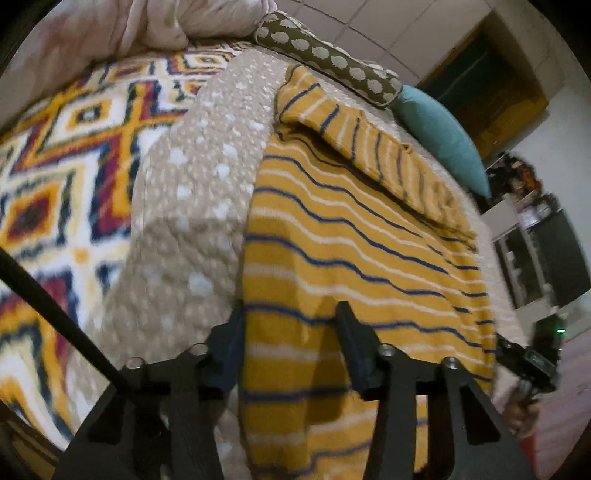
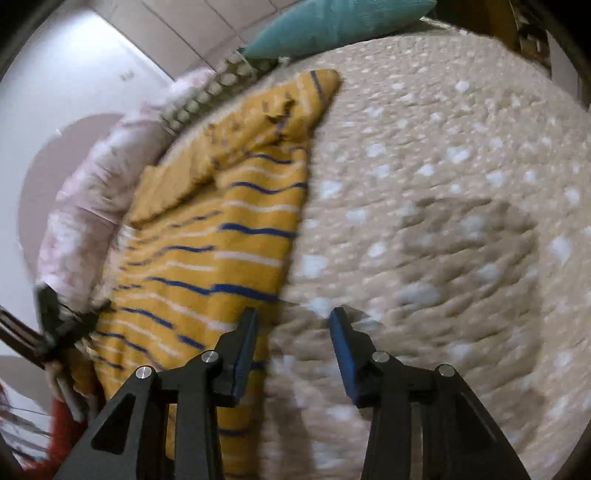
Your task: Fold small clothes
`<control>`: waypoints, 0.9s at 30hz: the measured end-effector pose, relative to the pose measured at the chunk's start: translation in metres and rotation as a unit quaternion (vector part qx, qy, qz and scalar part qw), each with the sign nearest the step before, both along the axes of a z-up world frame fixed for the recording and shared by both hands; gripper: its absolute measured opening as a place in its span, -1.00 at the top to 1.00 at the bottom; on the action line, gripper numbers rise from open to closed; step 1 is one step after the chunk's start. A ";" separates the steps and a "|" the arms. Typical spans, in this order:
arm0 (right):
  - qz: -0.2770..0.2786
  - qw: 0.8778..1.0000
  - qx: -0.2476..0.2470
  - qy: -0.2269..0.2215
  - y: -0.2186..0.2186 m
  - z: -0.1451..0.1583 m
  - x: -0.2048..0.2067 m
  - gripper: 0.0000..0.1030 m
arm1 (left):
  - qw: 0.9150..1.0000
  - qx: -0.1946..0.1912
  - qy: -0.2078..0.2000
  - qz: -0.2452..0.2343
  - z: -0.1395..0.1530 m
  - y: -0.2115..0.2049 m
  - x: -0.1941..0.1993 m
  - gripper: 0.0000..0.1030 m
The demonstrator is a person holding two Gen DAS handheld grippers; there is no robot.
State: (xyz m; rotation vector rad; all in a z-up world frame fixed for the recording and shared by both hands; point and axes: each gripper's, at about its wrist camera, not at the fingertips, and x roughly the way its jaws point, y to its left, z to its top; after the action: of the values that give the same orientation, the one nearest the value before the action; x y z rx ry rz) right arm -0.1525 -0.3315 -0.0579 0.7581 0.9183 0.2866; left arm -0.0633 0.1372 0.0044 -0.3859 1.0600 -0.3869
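A small mustard-yellow top with blue and white stripes (image 1: 351, 251) lies flat on a beige spotted quilt (image 1: 192, 192), one sleeve folded across its upper part. My left gripper (image 1: 291, 314) is open and empty, just above the garment's left edge near the hem. In the right wrist view the same top (image 2: 221, 236) lies to the left. My right gripper (image 2: 293, 317) is open and empty, straddling the garment's right edge, its right finger over the bare quilt (image 2: 443, 206). The right gripper also shows in the left wrist view (image 1: 532, 362).
A bright patterned blanket (image 1: 62, 177) lies left of the quilt. A brown dotted bolster (image 1: 325, 51), a teal pillow (image 1: 439, 136) and a pink bundle of bedding (image 1: 129, 29) line the far side. Shelves (image 1: 535, 251) stand at right.
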 end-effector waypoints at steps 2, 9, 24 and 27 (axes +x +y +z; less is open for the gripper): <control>0.007 0.999 0.049 -0.003 0.004 -0.006 -0.002 0.13 | 1.000 -0.020 0.002 0.005 -0.002 0.004 -0.011 0.32; 0.059 0.992 0.112 -0.006 0.045 -0.019 -0.029 0.13 | 0.997 -0.076 0.006 0.012 -0.002 0.010 -0.056 0.36; 0.089 0.993 0.078 -0.001 0.091 -0.022 -0.061 0.13 | 0.999 -0.011 0.004 0.035 -0.008 -0.016 -0.086 0.59; 0.091 0.994 0.063 0.005 0.095 -0.022 -0.065 0.25 | 0.999 0.006 0.006 0.039 -0.002 -0.018 -0.085 0.84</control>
State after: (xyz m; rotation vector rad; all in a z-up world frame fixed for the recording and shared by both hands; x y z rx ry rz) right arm -0.2171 -0.2369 -0.0801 0.7929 0.9865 0.5050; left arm -0.1481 0.1193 0.0021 -0.4171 1.0550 -0.3095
